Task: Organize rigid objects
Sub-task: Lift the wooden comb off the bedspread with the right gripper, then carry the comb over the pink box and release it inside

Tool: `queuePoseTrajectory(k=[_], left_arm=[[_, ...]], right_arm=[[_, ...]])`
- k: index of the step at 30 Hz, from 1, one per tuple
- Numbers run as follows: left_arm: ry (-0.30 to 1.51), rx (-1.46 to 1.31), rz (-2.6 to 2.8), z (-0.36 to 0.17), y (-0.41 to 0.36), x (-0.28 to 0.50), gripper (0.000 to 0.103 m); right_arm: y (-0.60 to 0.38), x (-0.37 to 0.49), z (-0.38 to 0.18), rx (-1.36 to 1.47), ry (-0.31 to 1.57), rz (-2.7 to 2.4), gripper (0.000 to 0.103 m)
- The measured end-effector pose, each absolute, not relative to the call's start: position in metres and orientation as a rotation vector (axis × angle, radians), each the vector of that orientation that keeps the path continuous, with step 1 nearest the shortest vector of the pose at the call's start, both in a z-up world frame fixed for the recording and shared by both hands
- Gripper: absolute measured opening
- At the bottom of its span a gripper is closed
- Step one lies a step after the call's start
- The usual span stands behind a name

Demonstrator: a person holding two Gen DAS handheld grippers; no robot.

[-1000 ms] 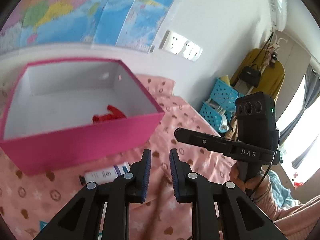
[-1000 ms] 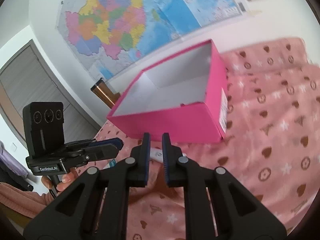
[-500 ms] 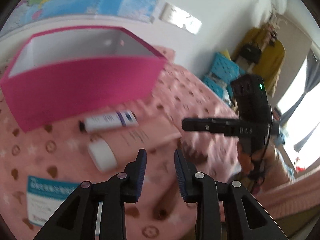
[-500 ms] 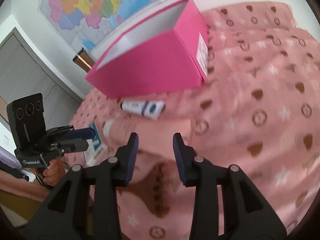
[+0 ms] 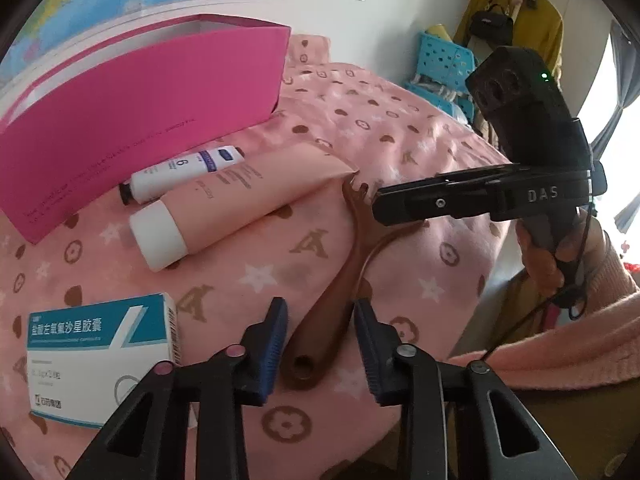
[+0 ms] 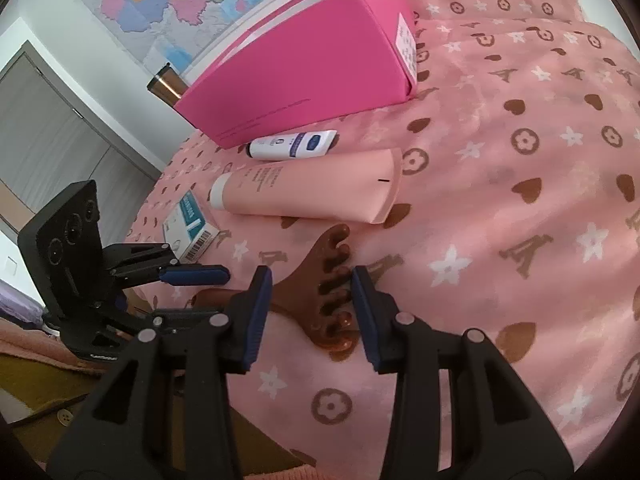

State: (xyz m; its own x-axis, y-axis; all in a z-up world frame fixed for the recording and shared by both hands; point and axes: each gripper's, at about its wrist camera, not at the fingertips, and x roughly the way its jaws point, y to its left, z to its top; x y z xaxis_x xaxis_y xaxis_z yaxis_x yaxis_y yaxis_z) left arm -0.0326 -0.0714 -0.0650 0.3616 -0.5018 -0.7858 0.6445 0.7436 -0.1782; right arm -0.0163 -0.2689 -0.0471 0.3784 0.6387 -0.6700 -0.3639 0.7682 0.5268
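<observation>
A brown wooden comb [image 5: 340,264] lies on the pink bedspread [image 5: 400,128]. Its handle end sits between the fingers of my left gripper [image 5: 320,308], whose jaws are opening, pads clear of the wood. The toothed head [image 6: 324,256] lies between the fingers of my right gripper [image 6: 311,280], also opening and not pressing on it. Behind the comb lie a pink tube [image 5: 240,196], a small white tube [image 5: 184,168] and a blue-and-white medicine box [image 5: 96,356]. The open pink box [image 5: 140,120] stands at the back; its inside is hidden.
Blue baskets [image 5: 444,60] and a hanging yellow coat [image 5: 516,20] stand past the bed's right edge. A metal flask [image 6: 166,86] stands behind the pink box [image 6: 304,64]. A hand in a pink sleeve [image 5: 548,256] holds the right gripper.
Both grippers have sunk from the height of the pink box's rim down to the comb on the bedspread. Their jaws, shut a second ago, have parted around the comb.
</observation>
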Motion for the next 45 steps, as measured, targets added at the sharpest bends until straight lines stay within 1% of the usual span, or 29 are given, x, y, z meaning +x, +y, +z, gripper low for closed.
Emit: queuePoseTrajectory(k=[3, 5, 7, 8, 11, 13, 14, 16, 18, 24, 26, 27, 28, 29, 31, 34, 39, 45], left_arm=[[0.918, 0.176, -0.729, -0.066, -0.071, -0.034, 0.032], [0.909, 0.177, -0.721, -0.065, -0.072, -0.034, 0.032], [0.906, 0.171, -0.721, -0.064, -0.07, -0.034, 0.032], [0.902, 0.162, -0.725, -0.063, -0.07, -0.033, 0.032], [0.892, 0.158, -0.723, -0.062, -0.071, -0.032, 0.03], [0.891, 0.165, -0.715, -0.063, -0.074, -0.029, 0.027], [0.891, 0.167, -0.713, -0.064, -0.075, -0.029, 0.025], [0.888, 0.174, -0.711, -0.064, -0.078, -0.028, 0.018], [0.879, 0.183, -0.708, -0.063, -0.079, -0.027, 0.015], [0.852, 0.199, -0.712, -0.061, -0.083, -0.029, 0.014], [0.849, 0.198, -0.712, -0.06, -0.084, -0.029, 0.014], [0.847, 0.195, -0.71, -0.059, -0.083, -0.029, 0.014], [0.846, 0.187, -0.713, -0.056, -0.082, -0.029, 0.014], [0.842, 0.175, -0.717, -0.053, -0.079, -0.029, 0.014], [0.847, 0.149, -0.722, -0.047, -0.076, -0.026, 0.015], [0.831, 0.104, -0.731, -0.03, -0.069, -0.017, 0.017], [0.742, 0.067, -0.729, 0.01, -0.061, 0.002, 0.018], [0.669, 0.08, -0.68, 0.053, -0.061, 0.038, 0.019]], right_arm=[[-0.268, -0.014, -0.048, 0.336, 0.977, 0.654, 0.043], [-0.269, -0.014, -0.049, 0.355, 0.968, 0.653, 0.04], [-0.274, -0.013, -0.048, 0.4, 0.95, 0.673, 0.027], [-0.275, -0.013, -0.047, 0.424, 0.942, 0.687, 0.025], [-0.281, -0.012, -0.04, 0.496, 0.893, 0.752, 0.026], [-0.275, -0.008, -0.042, 0.483, 0.914, 0.764, 0.036], [-0.27, -0.006, -0.044, 0.471, 0.924, 0.764, 0.037], [-0.263, -0.002, -0.052, 0.495, 0.942, 0.807, 0.038], [-0.256, 0.002, -0.059, 0.556, 0.948, 0.877, 0.038], [-0.236, 0.006, -0.062, 0.528, 0.974, 0.865, 0.037], [-0.235, 0.007, -0.06, 0.521, 0.974, 0.85, 0.036], [-0.233, 0.007, -0.059, 0.503, 0.974, 0.836, 0.027], [-0.232, 0.007, -0.057, 0.495, 0.972, 0.826, 0.024], [-0.234, 0.007, -0.056, 0.505, 0.969, 0.829, 0.023], [-0.238, 0.007, -0.048, 0.529, 0.952, 0.832, 0.019], [-0.242, 0.008, -0.021, 0.527, 0.883, 0.853, 0.016], [-0.243, 0.022, 0.031, 0.468, 0.767, 0.85, 0.016], [-0.244, 0.056, 0.073, 0.468, 0.681, 0.842, 0.015]])
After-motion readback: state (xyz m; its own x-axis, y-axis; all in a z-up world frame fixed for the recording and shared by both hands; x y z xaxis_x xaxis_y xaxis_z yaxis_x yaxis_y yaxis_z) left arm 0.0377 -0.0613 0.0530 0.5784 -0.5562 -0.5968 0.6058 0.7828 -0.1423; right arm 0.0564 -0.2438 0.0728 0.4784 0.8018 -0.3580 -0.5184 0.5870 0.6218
